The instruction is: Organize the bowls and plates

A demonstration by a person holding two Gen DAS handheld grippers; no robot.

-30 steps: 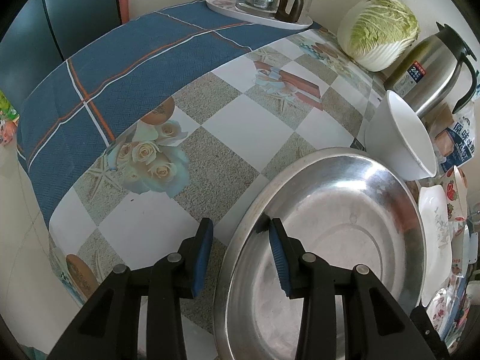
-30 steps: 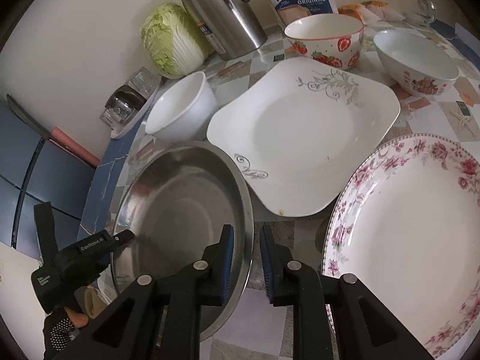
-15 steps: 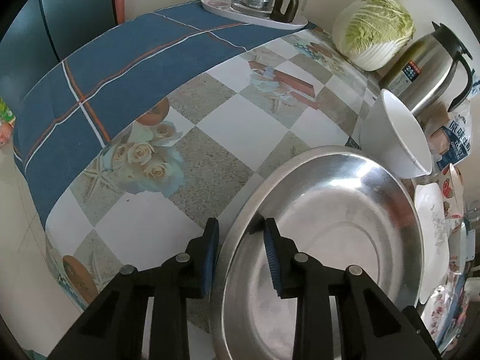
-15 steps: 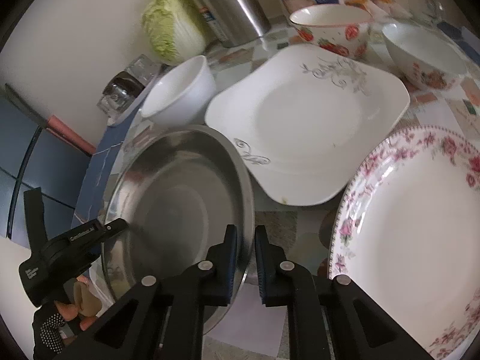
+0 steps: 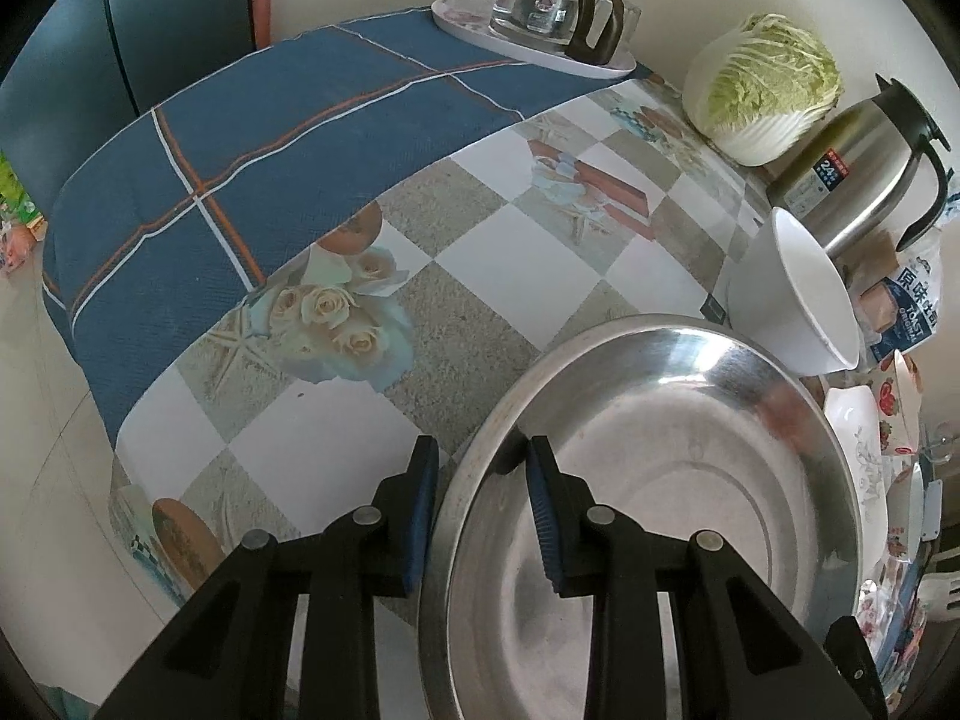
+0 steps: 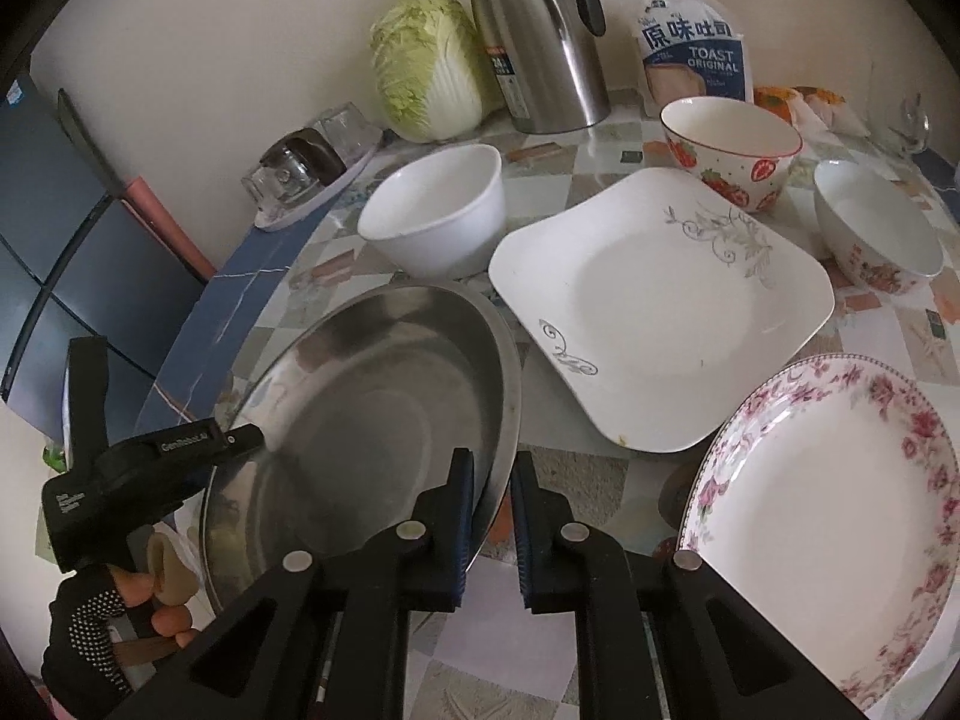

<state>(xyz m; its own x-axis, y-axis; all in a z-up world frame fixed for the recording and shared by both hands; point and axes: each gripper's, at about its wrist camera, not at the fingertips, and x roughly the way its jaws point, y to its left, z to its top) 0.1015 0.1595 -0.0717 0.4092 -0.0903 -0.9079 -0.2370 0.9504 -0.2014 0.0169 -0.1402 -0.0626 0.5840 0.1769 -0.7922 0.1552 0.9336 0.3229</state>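
Observation:
A wide steel basin [image 5: 660, 480] [image 6: 372, 408] is held tilted over the table's near left part. My left gripper [image 5: 480, 510] straddles its left rim, fingers close on either side of it. My right gripper [image 6: 491, 516] is shut on the basin's right rim. A plain white bowl [image 6: 435, 210] [image 5: 792, 294] stands just behind the basin. A square white plate [image 6: 654, 306], a round floral plate [image 6: 834, 504], a strawberry bowl [image 6: 729, 144] and a small floral bowl [image 6: 876, 234] lie to the right.
Along the back wall stand a cabbage [image 6: 429, 78], a steel thermos jug [image 6: 540, 42], a toast bag [image 6: 693, 54] and a tray with a glass pot [image 5: 540, 18]. A blue cloth [image 5: 270, 138] covers the table's left end.
Both grippers have narrowed onto the basin's opposite rims. The basin has lifted and tilted, and the right wrist view has risen and pulled back a little.

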